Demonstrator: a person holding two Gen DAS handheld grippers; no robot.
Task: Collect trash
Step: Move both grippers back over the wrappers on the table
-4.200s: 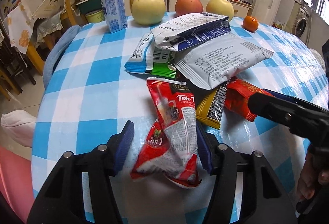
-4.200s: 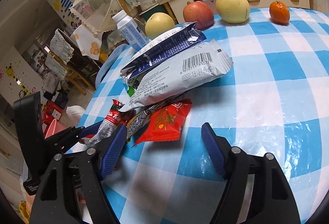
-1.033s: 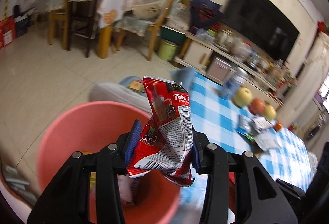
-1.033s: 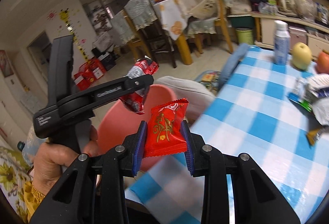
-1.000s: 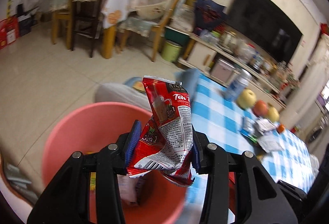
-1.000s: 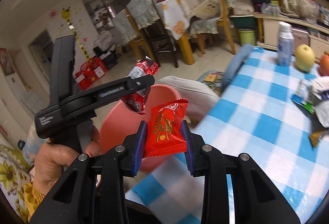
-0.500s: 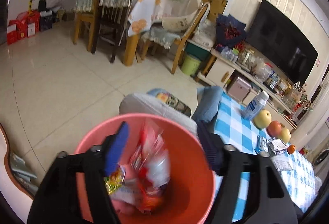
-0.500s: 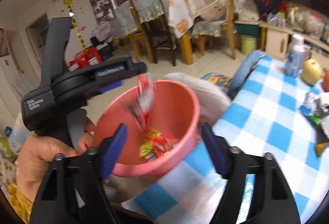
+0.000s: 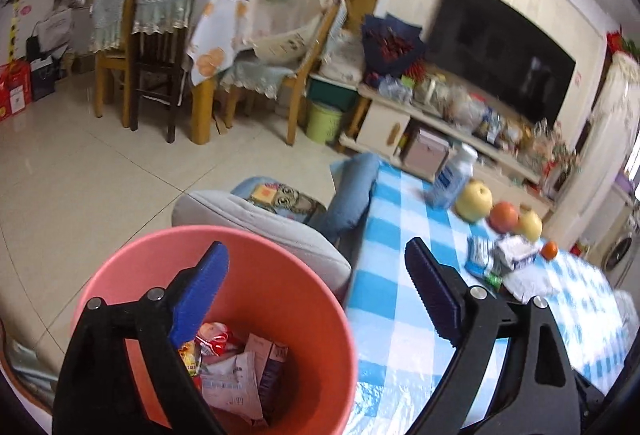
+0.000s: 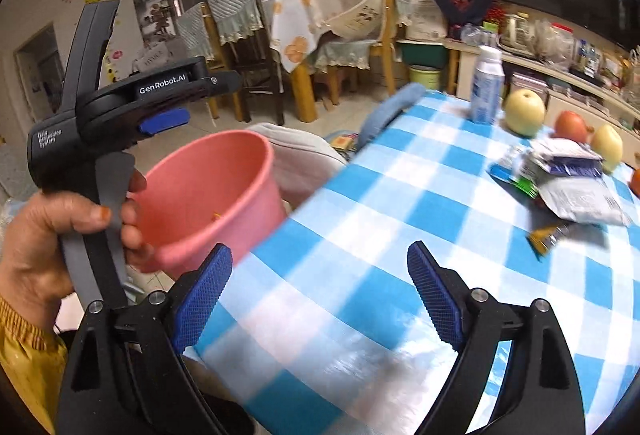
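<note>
Now the remaining wrappers (image 10: 560,175) are lying in a loose heap near the far right edge of the surface (image 10: 360,235), just in front of the row of fruit (image 10: 525,112), with one small yellow packet (image 10: 546,235) sitting at the near side of the heap. Both tools are carrying nothing: the left gripper (image 9: 316,295) is hanging over the pink bin (image 9: 120,267) with its fingers spread wide, and the right gripper (image 10: 320,291) is hovering above the near left corner of the surface, also spread wide.

To do the next pick well, I think each gripper should be reaching back to the heap and taking one loose piece from the outside, such as the yellow packet, instead of biting into the middle where the bags are overlapping. Thin foil is slipping easily, so a flat pinch on an edge seems safer.

The pink bin is standing beside the left edge of the surface and is holding several crumpled wrappers (image 9: 228,367) at its bottom, red, white and purple ones. A white bottle (image 10: 486,87) is standing upright near the far edge.
</note>
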